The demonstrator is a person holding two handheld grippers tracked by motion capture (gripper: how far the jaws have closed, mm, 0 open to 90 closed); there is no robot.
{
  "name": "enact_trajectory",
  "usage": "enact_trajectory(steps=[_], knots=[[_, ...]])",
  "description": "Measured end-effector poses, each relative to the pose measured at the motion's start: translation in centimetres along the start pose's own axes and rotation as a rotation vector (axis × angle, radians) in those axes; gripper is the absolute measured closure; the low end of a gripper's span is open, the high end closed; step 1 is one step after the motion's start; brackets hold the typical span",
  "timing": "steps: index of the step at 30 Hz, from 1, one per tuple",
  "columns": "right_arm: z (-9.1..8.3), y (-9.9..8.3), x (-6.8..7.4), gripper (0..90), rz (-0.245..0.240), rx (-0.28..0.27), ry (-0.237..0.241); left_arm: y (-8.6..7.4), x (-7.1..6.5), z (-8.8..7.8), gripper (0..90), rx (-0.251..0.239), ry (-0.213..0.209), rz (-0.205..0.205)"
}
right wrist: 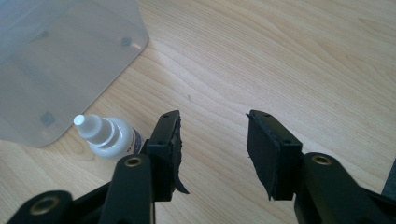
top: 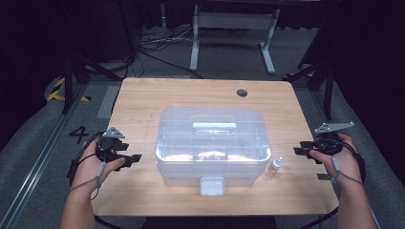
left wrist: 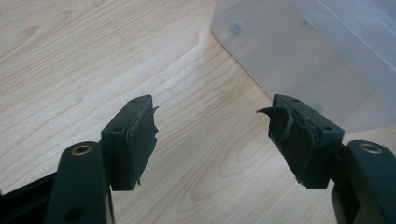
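Table [top: 143, 102] of pale wood, bearing a clear lidded box [top: 212, 145] at its centre; the box's front latch [top: 212, 186] faces the person and a handle [top: 214, 126] lies flat on the lid. A small white dropper bottle [top: 275, 165] stands upright just beside the box's right front corner, apart from the wall.

Left gripper [top: 135, 159] hovers near the box's left side, jaws spread wide with nothing between them; its own view shows bare wood between the pads [left wrist: 142, 140] and the box corner [left wrist: 289, 60] ahead. Right gripper [top: 299, 151] is held near the table's right edge, jaws likewise wide and empty; in its view the bottle [right wrist: 109, 137] sits to the left of the jaws, partly behind one jaw.

Judged step: the approach to the bottle. A good grasp would centre the jaws on the bottle's body, not its narrow cap, and close squarely so that it does not tip against the box. Open wood lies right of the bottle; the box wall limits room on its left.
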State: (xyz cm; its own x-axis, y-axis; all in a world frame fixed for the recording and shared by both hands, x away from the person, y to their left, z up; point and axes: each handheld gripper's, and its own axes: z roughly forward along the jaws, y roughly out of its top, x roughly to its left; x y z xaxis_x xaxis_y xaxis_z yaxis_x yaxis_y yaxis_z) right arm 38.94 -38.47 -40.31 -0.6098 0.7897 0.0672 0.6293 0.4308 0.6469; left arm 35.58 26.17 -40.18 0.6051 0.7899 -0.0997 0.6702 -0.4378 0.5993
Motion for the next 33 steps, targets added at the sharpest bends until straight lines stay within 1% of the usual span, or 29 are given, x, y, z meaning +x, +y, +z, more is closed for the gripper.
enact_trajectory(steps=[1,3,4,6,7,8,10,11,12,14,15,16,17,18,21,22,23,25,27,28,29,30,31,32,33], knots=[[0.0,0.0,0.0,55.0,-0.011,0.0,-0.003,0.0,0.0,0.0,32.0,0.004,-0.002,0.001],[0.1,-0.1,0.0,54.8,-0.01,0.0,-0.003,0.1,0.1,0.1,29.4,0.001,-0.002,0.008],[0.1,-0.1,0.0,54.6,-0.008,-0.002,-0.006,0.1,0.2,0.1,26.4,0.002,-0.001,0.004],[0.0,-0.2,0.0,54.2,-0.009,0.0,-0.006,0.1,0.2,0.1,25.1,-0.011,0.011,-0.01],[0.0,-0.2,0.0,53.1,-0.009,-0.003,-0.004,0.2,0.2,-0.1,25.2,-0.021,0.009,-0.018],[0.0,-0.2,0.0,53.1,-0.009,-0.003,-0.004,0.2,0.2,-0.1,25.3,-0.021,0.009,-0.018],[0.0,-0.2,0.1,51.0,-0.023,-0.005,-0.01,0.3,0.2,-0.2,25.9,-0.019,0.014,-0.007],[0.0,-0.2,0.1,51.0,-0.023,-0.005,-0.01,0.3,0.2,-0.2,28.9,-0.019,0.014,-0.007],[0.1,-0.1,0.2,51.8,-0.014,-0.006,-0.001,0.4,0.1,-0.3,32.5,-0.009,0.013,-0.001],[0.1,-0.1,0.2,50.8,-0.011,0.001,0.003,0.4,-0.2,-0.2,34.7,0.003,-0.008,0.009],[0.1,-0.1,0.2,50.8,-0.011,0.001,0.003,0.4,-0.2,-0.2,35.6,0.003,-0.008,0.009],[0.1,0.0,0.3,51.3,-0.007,0.013,0.007,0.4,-0.2,0.0,36.0,-0.013,-0.037,0.001],[0.1,0.0,0.3,51.3,-0.007,0.013,0.007,0.4,-0.2,0.0,36.0,-0.013,-0.037,0.001],[0.0,0.0,0.3,51.3,-0.001,0.007,0.011,0.3,-0.1,0.1,36.2,-0.043,-0.054,-0.001],[-0.1,0.0,0.3,51.9,0.002,0.008,0.006,0.2,-0.1,0.1,37.9,-0.045,-0.063,0.003],[-0.1,-0.1,0.3,51.7,0.005,0.011,0.003,0.3,-0.2,0.1,39.0,-0.048,-0.071,-0.006],[-0.1,-0.1,0.3,51.7,0.009,0.012,0.001,0.3,-0.2,0.0,40.1,-0.051,-0.079,0.0],[-0.1,-0.1,0.4,51.7,0.006,0.014,0.001,0.5,-0.3,-0.2,42.6,-0.072,-0.083,0.006],[-0.1,-0.1,0.4,52.0,0.005,0.014,0.001,0.7,-0.3,-0.4,43.4,-0.086,-0.075,0.013],[0.0,-0.1,0.4,52.0,0.008,0.015,0.002,0.7,-0.4,-0.4,44.3,-0.093,-0.044,0.02],[0.0,-0.1,0.4,52.0,0.008,0.015,0.002,0.7,-0.4,-0.4,45.5,-0.093,-0.044,0.02],[0.0,-0.1,0.4,52.9,0.013,0.018,0.002,0.8,-0.4,-0.4,45.5,-0.086,-0.017,0.044],[0.0,-0.1,0.6,54.2,0.02,0.022,0.019,0.9,-0.5,-0.5,48.1,-0.091,-0.001,0.06],[0.0,-0.1,0.6,54.2,0.02,0.022,0.019,1.0,-0.6,-0.5,48.1,-0.099,-0.005,0.049],[-0.1,0.0,0.7,55.0,0.023,0.016,0.024,1.2,-0.9,-0.7,48.8,-0.121,-0.026,0.027]])
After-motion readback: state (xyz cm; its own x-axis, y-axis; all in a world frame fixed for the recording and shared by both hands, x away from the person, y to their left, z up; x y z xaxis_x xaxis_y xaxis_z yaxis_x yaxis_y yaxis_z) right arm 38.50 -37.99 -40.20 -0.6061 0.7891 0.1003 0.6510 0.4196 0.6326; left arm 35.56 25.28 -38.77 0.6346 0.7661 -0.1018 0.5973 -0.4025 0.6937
